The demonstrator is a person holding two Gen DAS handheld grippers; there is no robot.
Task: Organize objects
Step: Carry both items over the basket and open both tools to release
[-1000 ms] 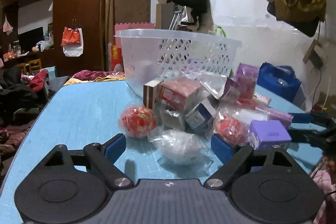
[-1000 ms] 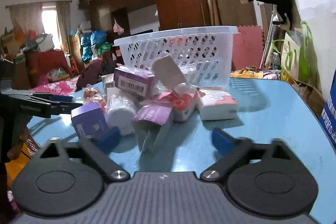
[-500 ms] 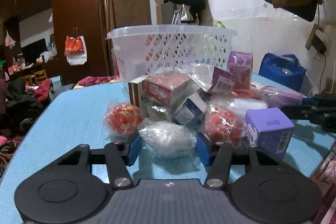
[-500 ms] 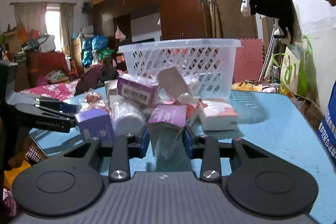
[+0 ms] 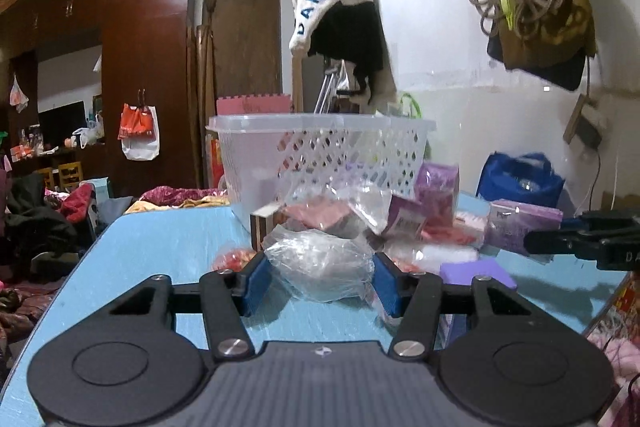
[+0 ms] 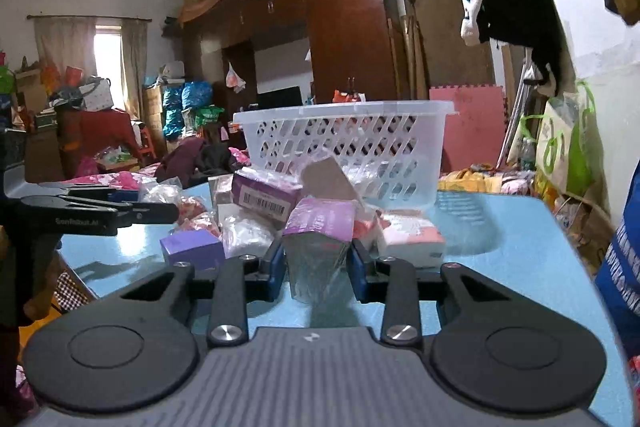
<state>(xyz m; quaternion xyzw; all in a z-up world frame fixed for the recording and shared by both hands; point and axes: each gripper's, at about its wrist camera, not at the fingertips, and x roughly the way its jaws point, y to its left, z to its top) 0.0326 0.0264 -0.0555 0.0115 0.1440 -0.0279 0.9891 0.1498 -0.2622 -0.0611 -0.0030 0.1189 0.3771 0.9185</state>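
Note:
A clear plastic bag with something white inside [image 5: 320, 263] sits between the blue pads of my left gripper [image 5: 320, 283], which is shut on it just above the blue table [image 5: 160, 247]. My right gripper [image 6: 318, 267] is shut on a purple-topped packet [image 6: 320, 227] in clear wrap. Behind both lies a pile of purple boxes, pink packets and red bagged balls [image 5: 232, 259]. A white lattice basket [image 5: 320, 125] [image 6: 344, 107] stands behind the pile. Each gripper shows in the other's view: the right gripper [image 5: 592, 239] and the left gripper [image 6: 100, 213].
A small purple box [image 5: 476, 273] [image 6: 192, 245] lies at the near side of the pile. A white-and-pink packet [image 6: 412, 239] lies right of the held packet. The table edge runs close on the right, with a blue bag [image 5: 520, 179] beyond it.
Both grippers went from open to shut: the left around the clear bag, the right around the purple-topped packet. Both views have tipped up a little and the left has moved closer to the pile.

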